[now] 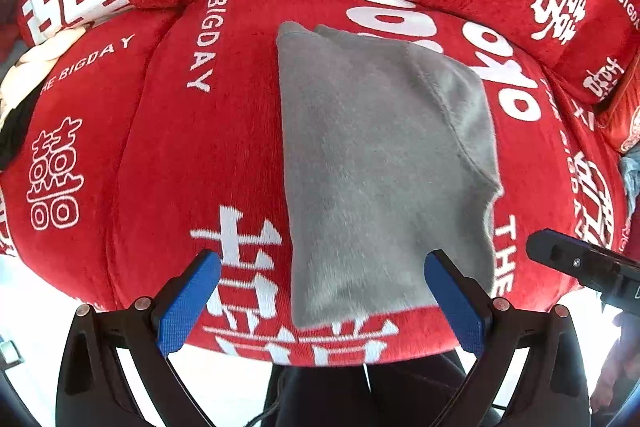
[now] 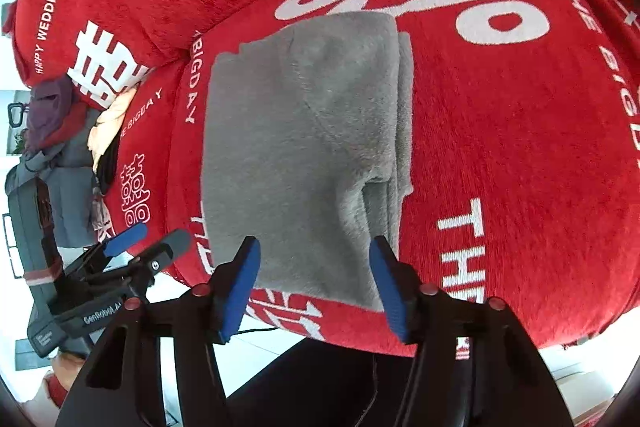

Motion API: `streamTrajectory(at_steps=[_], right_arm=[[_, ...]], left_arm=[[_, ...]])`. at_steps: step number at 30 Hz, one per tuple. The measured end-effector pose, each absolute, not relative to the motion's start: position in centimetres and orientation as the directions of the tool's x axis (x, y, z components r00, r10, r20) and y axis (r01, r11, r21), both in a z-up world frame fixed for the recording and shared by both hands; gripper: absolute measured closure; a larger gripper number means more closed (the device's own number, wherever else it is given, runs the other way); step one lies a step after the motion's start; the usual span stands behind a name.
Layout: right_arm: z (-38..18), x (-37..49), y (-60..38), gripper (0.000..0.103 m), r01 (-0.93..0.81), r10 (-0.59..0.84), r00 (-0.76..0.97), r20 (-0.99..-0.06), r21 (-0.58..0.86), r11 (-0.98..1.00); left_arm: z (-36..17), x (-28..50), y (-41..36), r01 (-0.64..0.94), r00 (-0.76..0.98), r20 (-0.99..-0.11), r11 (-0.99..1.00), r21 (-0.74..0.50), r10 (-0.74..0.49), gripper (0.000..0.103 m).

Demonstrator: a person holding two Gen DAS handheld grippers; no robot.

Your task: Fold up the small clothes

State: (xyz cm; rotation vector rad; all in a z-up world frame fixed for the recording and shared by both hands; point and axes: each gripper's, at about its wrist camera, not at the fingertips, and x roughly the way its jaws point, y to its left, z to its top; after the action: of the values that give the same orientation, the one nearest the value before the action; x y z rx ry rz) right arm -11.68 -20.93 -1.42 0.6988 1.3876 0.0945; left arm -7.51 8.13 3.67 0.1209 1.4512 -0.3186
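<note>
While both grippers hang open and empty, the folded grey garment (image 2: 304, 155) is seen on the red cushion (image 2: 500, 131), long axis twelve-to-six, lying nearer the right gripper (image 2: 314, 289) than the left gripper (image 1: 322, 303).

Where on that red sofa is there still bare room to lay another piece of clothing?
Bare red cushion lies to the right of the folded grey fleece garment, out to the cushion's edge. A narrower strip lies left of it. Further left it is crowded with a pile of mixed clothes.

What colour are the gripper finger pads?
Blue, on black arms. The left gripper's pads show it best in the left wrist view; the right gripper's match.
</note>
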Motion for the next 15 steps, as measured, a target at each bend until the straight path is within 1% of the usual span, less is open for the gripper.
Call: streamTrajectory(at_steps=[4, 8, 11, 13, 14, 15], right_arm=[[0.5, -12.1, -20.3, 0.036, 0.331, 0.421, 0.209, -0.883, 0.469, 0.819], [2.7, -12.4, -19.6, 0.022, 0.317, 0.364, 0.211, -0.907, 0.416, 0.853], [4.4, -12.7, -19.0, 0.02, 0.305, 0.301, 0.218, -0.928, 0.358, 0.882], [5.3, -13.0, -18.8, 0.013, 0.302, 0.278, 0.235, -0.931, 0.342, 0.89], [5.7, -13.0, -18.7, 0.001, 0.306, 0.272, 0.24, -0.932, 0.338, 0.89], [6.0, -13.1, -18.7, 0.0, 0.309, 0.267, 0.243, -0.933, 0.335, 0.89]], left_arm=[[5.4, -8.2, 8.7, 0.277, 0.088, -0.988, 0.956, -0.1, -0.129, 0.001], [7.6, -8.6, 9.7, 0.263, 0.106, -0.986, 0.96, -0.094, -0.126, 0.001], [9.0, -8.8, 10.1, 0.273, 0.122, -0.986, 0.959, -0.073, -0.11, 0.001], [9.7, -8.9, 10.3, 0.276, 0.136, -0.986, 0.959, -0.058, -0.099, 0.001], [10.1, -8.9, 10.5, 0.277, 0.138, -0.986, 0.959, -0.054, -0.096, 0.001], [10.4, -8.9, 10.6, 0.277, 0.139, -0.986, 0.959, -0.053, -0.094, 0.001]])
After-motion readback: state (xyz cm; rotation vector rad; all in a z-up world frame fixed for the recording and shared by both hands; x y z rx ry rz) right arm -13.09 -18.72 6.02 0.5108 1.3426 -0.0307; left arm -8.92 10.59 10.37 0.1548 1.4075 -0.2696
